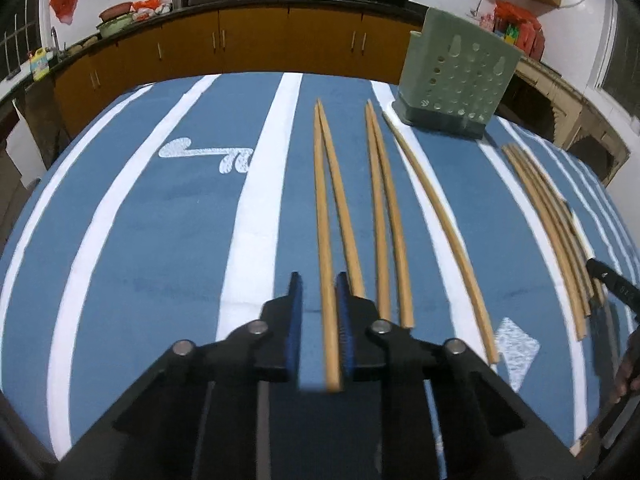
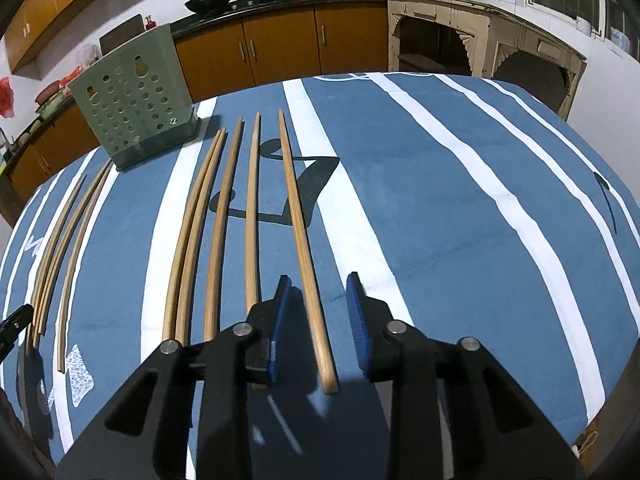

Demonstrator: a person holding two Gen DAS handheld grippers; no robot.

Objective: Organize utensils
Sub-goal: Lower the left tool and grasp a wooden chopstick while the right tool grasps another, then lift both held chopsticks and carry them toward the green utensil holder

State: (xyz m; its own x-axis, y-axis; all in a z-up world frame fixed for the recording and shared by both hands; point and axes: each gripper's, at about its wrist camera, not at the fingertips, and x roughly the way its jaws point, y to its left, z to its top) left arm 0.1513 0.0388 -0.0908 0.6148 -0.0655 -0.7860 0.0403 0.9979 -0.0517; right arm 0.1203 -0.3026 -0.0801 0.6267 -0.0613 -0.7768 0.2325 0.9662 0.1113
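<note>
Several wooden chopsticks lie lengthwise on a blue and white striped cloth (image 1: 132, 240). My left gripper (image 1: 318, 280) is open, low over the cloth, its jaws on either side of the leftmost chopstick (image 1: 320, 208); the stick sits against the right finger (image 1: 344, 300). My right gripper (image 2: 318, 282) is open, with the rightmost chopstick (image 2: 298, 220) lying between its jaws, untouched. A pale green perforated utensil holder (image 1: 456, 76) stands upright at the far side; it also shows in the right wrist view (image 2: 136, 96).
More chopsticks lie in groups: a pair (image 1: 384, 216), a single one (image 1: 440, 224) and a bundle (image 1: 552, 232) further right. The right gripper's tip (image 1: 612, 280) shows at the edge. Kitchen cabinets (image 1: 256, 40) stand beyond the table.
</note>
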